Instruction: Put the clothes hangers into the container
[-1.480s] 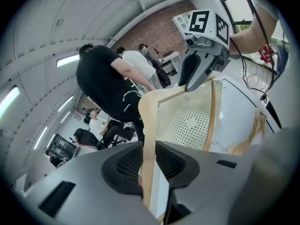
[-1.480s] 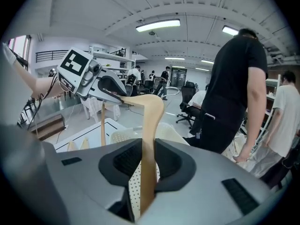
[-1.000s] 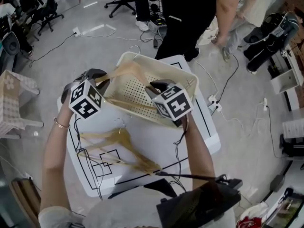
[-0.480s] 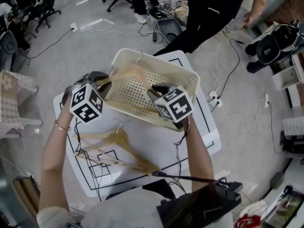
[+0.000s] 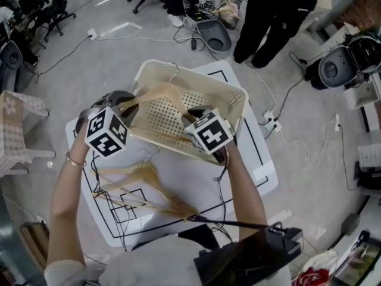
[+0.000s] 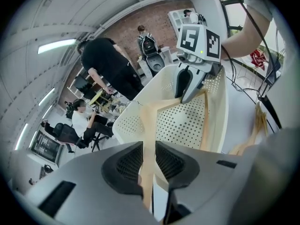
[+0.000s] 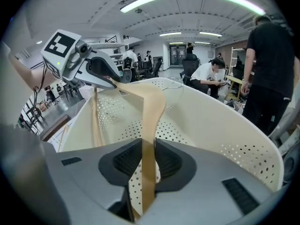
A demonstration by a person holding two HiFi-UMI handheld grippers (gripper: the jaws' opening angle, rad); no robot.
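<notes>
A wooden clothes hanger (image 5: 156, 92) hangs over the cream perforated basket (image 5: 235, 103), its metal hook toward the far rim. My left gripper (image 5: 132, 104) is shut on the hanger's left arm (image 6: 147, 139) at the basket's left side. My right gripper (image 5: 191, 113) is shut on the hanger's right arm (image 7: 150, 116) above the basket's near wall. Each gripper view shows the other gripper at the far end of the hanger, the right gripper (image 6: 190, 86) and the left gripper (image 7: 101, 71). More wooden hangers (image 5: 140, 177) lie on the white table (image 5: 250, 171) in front of the basket.
A person in black (image 5: 280, 11) stands beyond the table's far right corner. Cables and a power strip (image 5: 268, 124) lie on the floor to the right. Office chairs stand at the far left. A black device (image 5: 250, 258) juts out at the table's near edge.
Both grippers have sunk a little with the hanger, closer to the basket. The person in black has moved off toward the upper right.
</notes>
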